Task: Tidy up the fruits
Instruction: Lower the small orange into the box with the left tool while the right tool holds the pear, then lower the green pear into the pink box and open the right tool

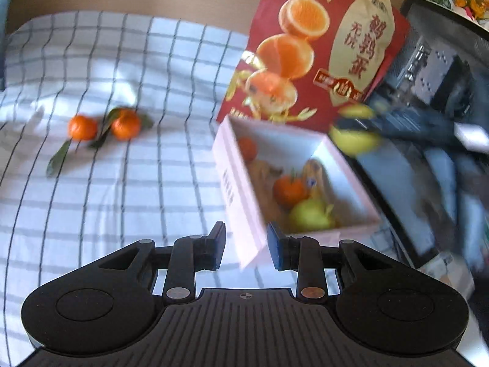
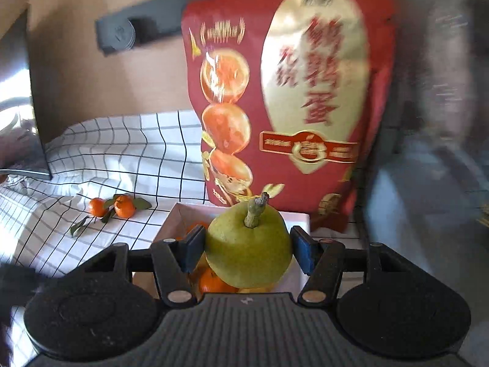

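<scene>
My right gripper (image 2: 248, 246) is shut on a green pear (image 2: 244, 263), stem up, held above a pink-white open box (image 2: 180, 214). In the left wrist view the same pear (image 1: 356, 140) is a blur over the far right corner of the box (image 1: 235, 189). Inside the box lie tangerines (image 1: 288, 189), another green pear (image 1: 310, 215) and a yellowish fruit. Two leafy tangerines (image 1: 82, 127) (image 1: 125, 124) rest on the checked cloth to the left, also visible as tangerines (image 2: 97, 207) (image 2: 124, 206) from the right wrist. My left gripper (image 1: 246, 247) is open and holds nothing, just short of the box's near corner.
A red snack bag (image 1: 321, 46) (image 2: 305, 91) stands upright right behind the box. Dark metal equipment (image 1: 443, 70) fills the right side. The checked cloth (image 1: 122, 198) covers the surface, with a brown wall behind and a dark panel (image 2: 18, 107) at far left.
</scene>
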Motion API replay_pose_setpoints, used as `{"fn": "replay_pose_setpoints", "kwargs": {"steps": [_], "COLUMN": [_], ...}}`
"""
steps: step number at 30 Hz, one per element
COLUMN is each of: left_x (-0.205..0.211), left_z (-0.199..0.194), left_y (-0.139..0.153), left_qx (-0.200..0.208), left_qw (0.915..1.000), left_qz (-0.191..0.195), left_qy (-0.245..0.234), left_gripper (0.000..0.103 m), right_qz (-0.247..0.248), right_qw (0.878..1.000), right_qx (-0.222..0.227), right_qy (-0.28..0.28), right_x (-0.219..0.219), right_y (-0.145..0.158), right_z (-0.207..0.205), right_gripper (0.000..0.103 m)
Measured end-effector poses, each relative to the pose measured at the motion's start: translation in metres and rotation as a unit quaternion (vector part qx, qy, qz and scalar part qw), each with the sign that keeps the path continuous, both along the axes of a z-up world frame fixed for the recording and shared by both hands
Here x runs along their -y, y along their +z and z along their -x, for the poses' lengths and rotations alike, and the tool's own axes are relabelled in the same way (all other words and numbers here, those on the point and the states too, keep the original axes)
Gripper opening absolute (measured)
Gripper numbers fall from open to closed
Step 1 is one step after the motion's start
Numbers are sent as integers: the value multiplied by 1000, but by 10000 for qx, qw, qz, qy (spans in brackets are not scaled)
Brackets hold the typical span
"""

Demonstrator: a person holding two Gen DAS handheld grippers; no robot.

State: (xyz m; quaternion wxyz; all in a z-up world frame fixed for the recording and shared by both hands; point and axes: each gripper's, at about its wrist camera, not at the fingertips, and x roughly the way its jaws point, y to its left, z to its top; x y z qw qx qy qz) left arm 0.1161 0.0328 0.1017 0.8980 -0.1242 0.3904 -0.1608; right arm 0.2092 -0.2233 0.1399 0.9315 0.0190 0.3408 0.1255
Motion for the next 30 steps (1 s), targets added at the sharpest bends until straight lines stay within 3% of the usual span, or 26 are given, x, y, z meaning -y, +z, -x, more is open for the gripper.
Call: {"fn": "replay_pose_setpoints", "kwargs": {"steps": [6, 10, 13, 20, 23, 30], "left_x": [-44, -72, -83, -75, -74, -88], "left_z": [23, 28, 29, 22, 16, -25], "left_y": [-16, -25, -32, -36, -36, -21], "left_qx": [-236, -382, -467, -509, -454, 127], "left_qw": [9986, 9957, 9939, 9948, 9950, 9915], "left_qz": [-9, 30, 62, 109, 35, -683], "left_qy": [483, 849, 1001, 879, 885, 1096], "left_gripper": [33, 33, 33, 34, 34, 34], "right_qz": [273, 556, 476, 271, 153, 182], "right_qw": [9969, 9916, 9907, 9902, 9936, 9989], "right_qx": [-739, -1168, -1265, -1366, -1117, -420], "right_qy": [22, -92, -167, 14, -17, 107], "right_x": [-27, -33, -31, -17, -8, -16], "right_y": [-45, -76, -90, -83, -63, -21], "right_z": [-76, -102, -109, -110, -100, -54], "right_gripper": [61, 61, 61, 62, 62, 66]}}
